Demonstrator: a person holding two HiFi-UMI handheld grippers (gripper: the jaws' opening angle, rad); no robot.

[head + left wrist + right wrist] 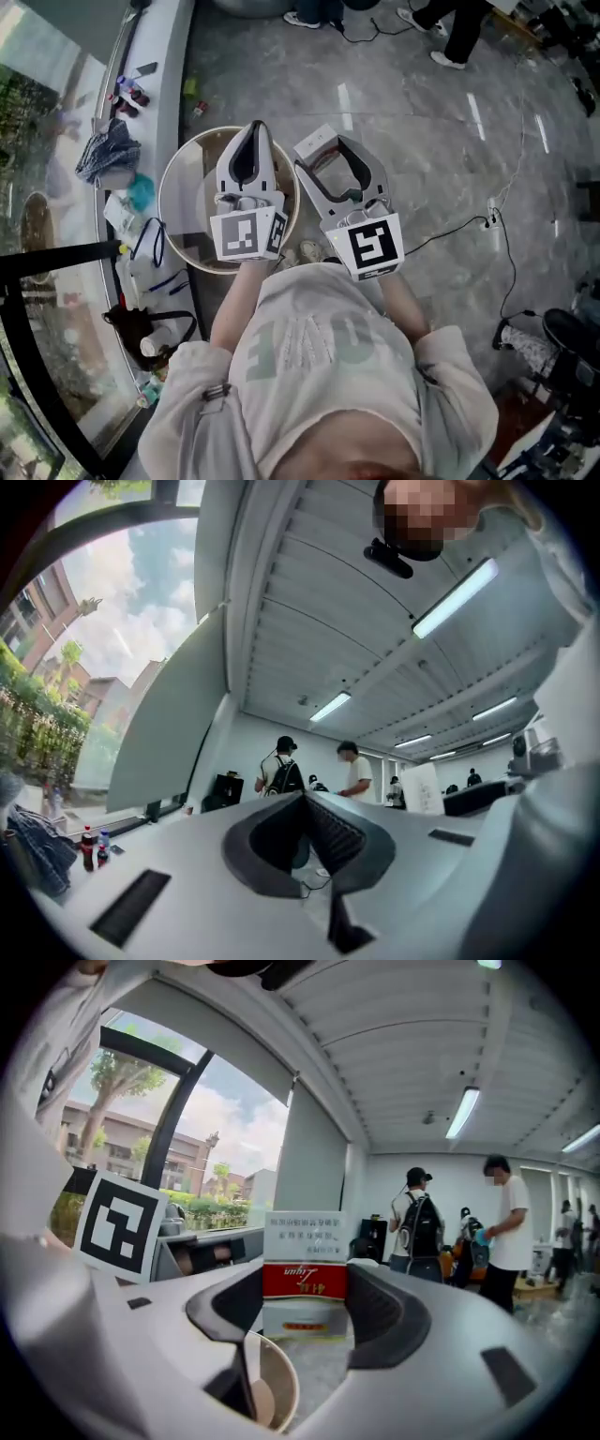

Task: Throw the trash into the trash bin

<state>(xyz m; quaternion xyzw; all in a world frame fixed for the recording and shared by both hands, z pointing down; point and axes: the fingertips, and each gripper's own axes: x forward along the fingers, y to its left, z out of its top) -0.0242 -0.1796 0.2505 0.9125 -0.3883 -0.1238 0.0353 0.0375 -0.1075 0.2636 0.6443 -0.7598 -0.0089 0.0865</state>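
My right claw (322,150) is clamped on the red-and-white carton (304,1277), which I hold above the floor just past the trash bin (180,187) rim. My left claw (255,127) hangs over the bin, jaws together, nothing between them.

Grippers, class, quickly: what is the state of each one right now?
Left gripper: closed, nothing in it.
Right gripper: holding a red-and-white box.
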